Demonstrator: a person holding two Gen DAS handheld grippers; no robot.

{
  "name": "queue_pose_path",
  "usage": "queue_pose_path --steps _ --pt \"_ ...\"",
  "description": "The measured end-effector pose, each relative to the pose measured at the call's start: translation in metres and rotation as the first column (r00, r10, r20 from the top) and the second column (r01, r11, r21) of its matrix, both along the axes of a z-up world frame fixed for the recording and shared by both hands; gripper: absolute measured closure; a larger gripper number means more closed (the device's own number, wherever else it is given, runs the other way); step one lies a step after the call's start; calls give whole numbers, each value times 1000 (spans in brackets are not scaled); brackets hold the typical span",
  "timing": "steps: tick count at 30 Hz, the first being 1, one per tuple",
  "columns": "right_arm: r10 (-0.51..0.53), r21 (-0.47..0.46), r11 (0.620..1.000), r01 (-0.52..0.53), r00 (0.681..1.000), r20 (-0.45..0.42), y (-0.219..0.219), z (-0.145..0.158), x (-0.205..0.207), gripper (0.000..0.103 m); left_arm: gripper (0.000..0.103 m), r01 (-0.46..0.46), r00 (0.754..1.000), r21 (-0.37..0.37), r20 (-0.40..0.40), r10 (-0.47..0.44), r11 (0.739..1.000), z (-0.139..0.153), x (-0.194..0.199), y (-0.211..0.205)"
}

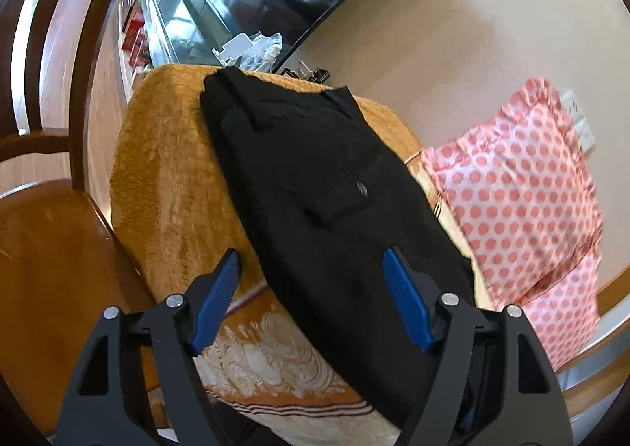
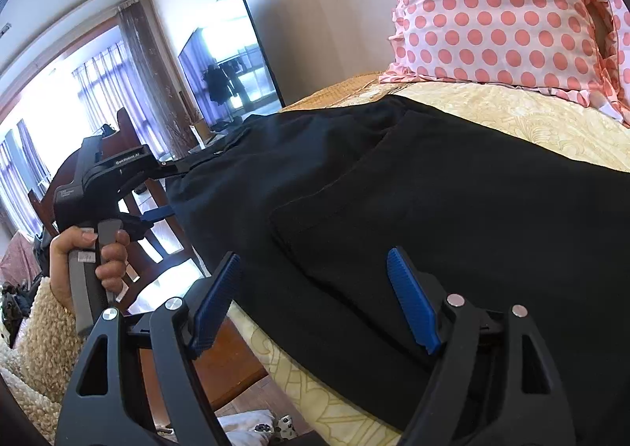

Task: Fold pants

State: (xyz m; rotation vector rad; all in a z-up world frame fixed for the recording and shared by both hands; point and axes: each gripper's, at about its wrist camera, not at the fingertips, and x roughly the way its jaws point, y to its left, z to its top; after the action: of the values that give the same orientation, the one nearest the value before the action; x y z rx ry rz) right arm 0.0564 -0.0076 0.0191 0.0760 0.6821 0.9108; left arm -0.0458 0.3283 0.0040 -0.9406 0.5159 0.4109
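Black pants (image 1: pixel 323 194) lie flat along the yellow-orange bed cover (image 1: pixel 169 178), with a back pocket facing up. My left gripper (image 1: pixel 311 272) is open and empty, its blue pads spread above the near end of the pants. In the right wrist view the pants (image 2: pixel 433 201) fill the middle. My right gripper (image 2: pixel 315 268) is open and empty over their near edge. The left gripper (image 2: pixel 157 194) also shows there, held by a hand at the far left edge of the pants; whether it touches the cloth is unclear.
A pink polka-dot pillow (image 1: pixel 523 186) lies on the bed beside the pants, also seen in the right wrist view (image 2: pixel 496 12). A wooden chair (image 1: pixel 47 249) stands at the bed's left. A dark TV screen (image 2: pixel 232 64) and a cluttered stand sit beyond the bed.
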Motion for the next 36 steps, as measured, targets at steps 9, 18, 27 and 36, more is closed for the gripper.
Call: queue_pose_path --steps 9,18,27,36 --pt "2 11 1000 -2 1000 8 0 -1 -1 23 27 -2 1000 -24 -14 2 1000 6 7 4" --pt "6 16 1000 -6 1000 20 0 -3 -2 22 28 46 997 -69 63 -42 997 19 15 7" --pt "17 45 999 -17 1000 10 -10 -2 -7 22 61 -112 994 -57 9 113 992 10 30 38" --pt "-115 151 982 111 993 15 -87 14 -23 21 92 59 997 385 31 -77 921 95 66 -51"
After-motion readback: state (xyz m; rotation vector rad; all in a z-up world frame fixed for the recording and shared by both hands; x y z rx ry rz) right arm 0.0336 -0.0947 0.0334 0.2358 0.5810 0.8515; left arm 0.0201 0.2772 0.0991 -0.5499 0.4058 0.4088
